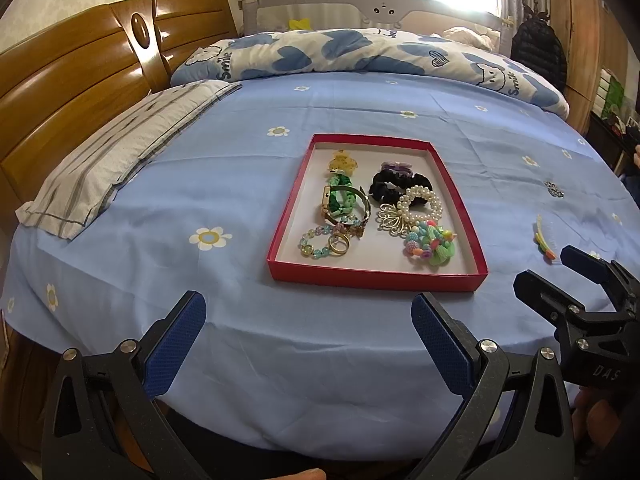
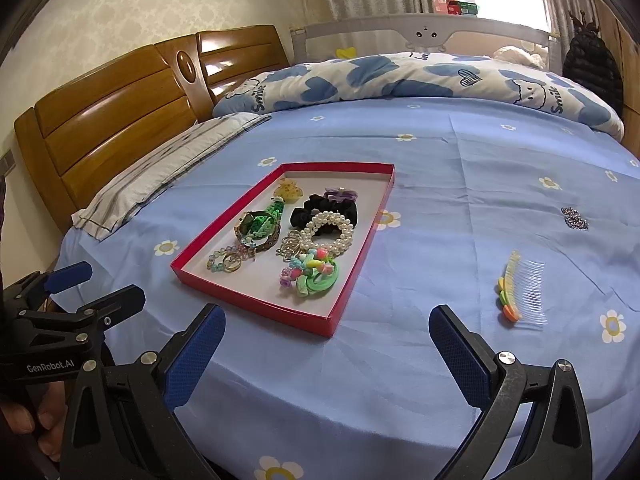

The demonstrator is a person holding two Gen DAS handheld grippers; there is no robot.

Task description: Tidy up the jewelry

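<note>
- Left gripper [image 1: 308, 340]: jaws wide, empty, level above the bedsheet [image 1: 240, 184], facing the red tray [image 1: 376, 280].
- Right gripper [image 2: 326, 350]: jaws wide, empty, alongside.
- Tray: holds bracelets, scrunchies.
- Hair comb [image 2: 520, 290], brooch [image 2: 575, 217]: on sheet, right of tray.

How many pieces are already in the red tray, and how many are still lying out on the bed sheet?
In the red tray, roughly, since they overlap: 10, among them the black scrunchie and the pearl bracelet.
Out on the sheet: 2, the hair comb and the sparkly brooch.
Total: about 12.
</note>
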